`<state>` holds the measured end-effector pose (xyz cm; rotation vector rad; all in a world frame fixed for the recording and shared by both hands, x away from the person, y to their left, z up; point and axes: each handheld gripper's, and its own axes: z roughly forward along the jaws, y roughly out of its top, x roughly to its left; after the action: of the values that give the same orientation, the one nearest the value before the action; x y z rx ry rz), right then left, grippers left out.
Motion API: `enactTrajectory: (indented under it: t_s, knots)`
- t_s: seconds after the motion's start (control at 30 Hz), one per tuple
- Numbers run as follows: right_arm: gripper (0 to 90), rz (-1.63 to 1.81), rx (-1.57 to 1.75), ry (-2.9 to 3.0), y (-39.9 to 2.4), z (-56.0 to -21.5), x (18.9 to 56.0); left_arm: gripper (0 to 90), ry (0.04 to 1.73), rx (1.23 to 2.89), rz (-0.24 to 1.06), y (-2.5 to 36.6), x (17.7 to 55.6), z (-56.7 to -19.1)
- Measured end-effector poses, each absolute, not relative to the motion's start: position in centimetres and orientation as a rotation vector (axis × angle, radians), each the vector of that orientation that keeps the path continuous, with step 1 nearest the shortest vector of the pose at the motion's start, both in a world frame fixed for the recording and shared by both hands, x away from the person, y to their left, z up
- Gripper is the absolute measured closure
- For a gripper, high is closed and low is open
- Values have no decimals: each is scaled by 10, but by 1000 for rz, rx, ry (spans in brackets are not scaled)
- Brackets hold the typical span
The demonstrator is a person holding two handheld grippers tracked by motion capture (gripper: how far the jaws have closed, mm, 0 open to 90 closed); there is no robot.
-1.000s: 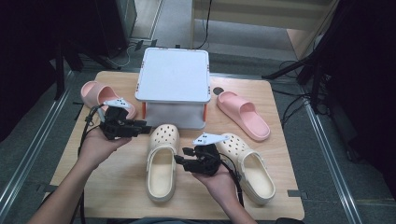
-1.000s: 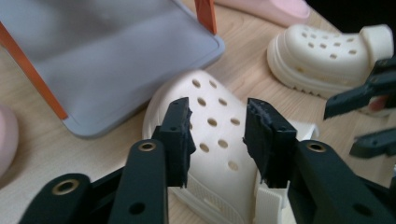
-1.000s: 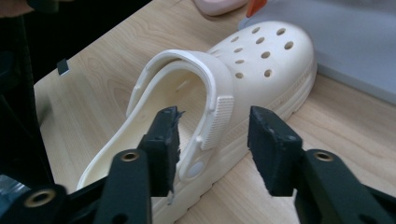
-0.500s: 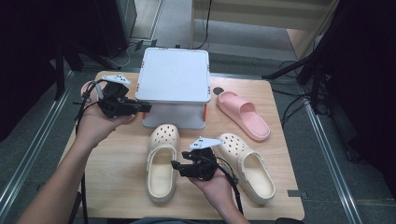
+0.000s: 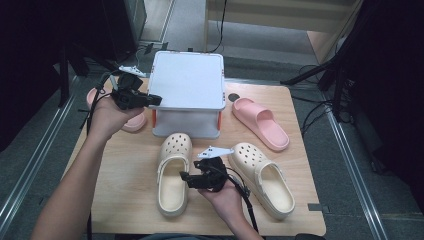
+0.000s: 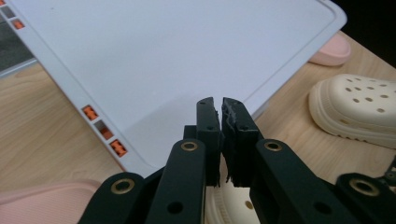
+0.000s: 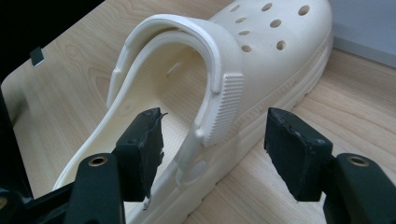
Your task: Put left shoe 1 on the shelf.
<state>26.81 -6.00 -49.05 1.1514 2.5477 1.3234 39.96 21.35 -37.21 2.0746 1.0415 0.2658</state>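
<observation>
A white box with a flat lid (image 5: 189, 87) stands at the back middle of the table. My left gripper (image 5: 150, 99) hovers at the lid's left edge. In the left gripper view its jaws (image 6: 220, 105) have just been closing and stand shut over the lid (image 6: 163, 60) with nothing between them. My right gripper (image 5: 186, 177) sits at the right side of the left cream clog (image 5: 173, 172). Its jaws (image 7: 215, 125) have just been opening and stand open astride the clog's side wall and strap (image 7: 219, 93), with the pads off it.
A second cream clog (image 5: 262, 172) lies to the right of my right hand. One pink slipper (image 5: 260, 122) lies right of the box, another (image 5: 134, 121) left of it, half under my left hand. Bare wood (image 5: 120, 165) shows at the front left.
My left hand has risen from beside the pink slipper to the box lid's left edge, and its jaws have closed. The right gripper stayed at the clog and its jaws widened.
</observation>
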Motion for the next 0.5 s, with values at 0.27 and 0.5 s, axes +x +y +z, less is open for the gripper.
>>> enactTrajectory:
  t_s: [0.27,0.5]
  knots:
    - [376,1305,1177,2536,-50,-498,274,842,1037,2049,267,220,403,-379]
    - [381,1249,1202,2508,-36,-505,278,841,1046,2050,280,219,403,-380]
